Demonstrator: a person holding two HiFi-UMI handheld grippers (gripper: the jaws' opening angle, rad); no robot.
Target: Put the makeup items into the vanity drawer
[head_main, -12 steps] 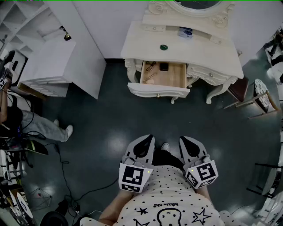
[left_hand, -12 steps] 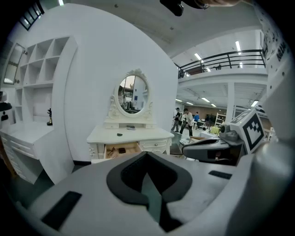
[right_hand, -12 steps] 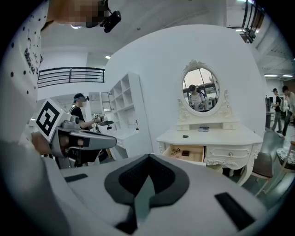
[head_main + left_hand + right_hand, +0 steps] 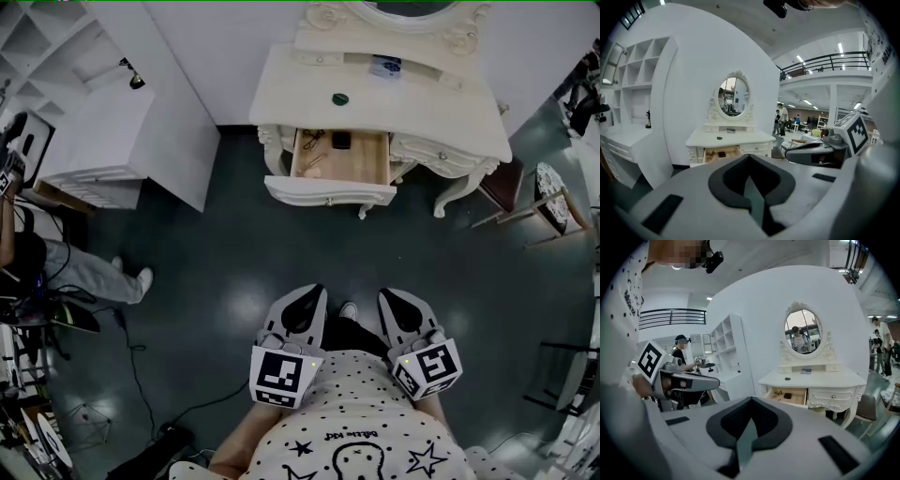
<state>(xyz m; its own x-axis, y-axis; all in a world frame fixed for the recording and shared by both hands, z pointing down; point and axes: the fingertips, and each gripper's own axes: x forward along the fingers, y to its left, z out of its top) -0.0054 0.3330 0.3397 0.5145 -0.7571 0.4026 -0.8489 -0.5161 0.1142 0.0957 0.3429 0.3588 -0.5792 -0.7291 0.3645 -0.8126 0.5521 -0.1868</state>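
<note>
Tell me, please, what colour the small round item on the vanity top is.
Dark green; the small round item shows best in the head view.

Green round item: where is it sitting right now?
In the head view, the small green round item lies on the vanity top, left of centre, just behind the open drawer.

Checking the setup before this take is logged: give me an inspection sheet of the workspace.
Surface: white vanity top, mostly bare.
Job's things: small green item on the top; boxed item on the mirror shelf; drawer open, dark item and small bits inside.
Clutter: nothing seen.
Grippers: left gripper and right gripper shut, empty, near the person's torso, far from the vanity.
Cables: black cables on the floor, left.
Surroundings: white shelf unit, seated person, chair.
</note>
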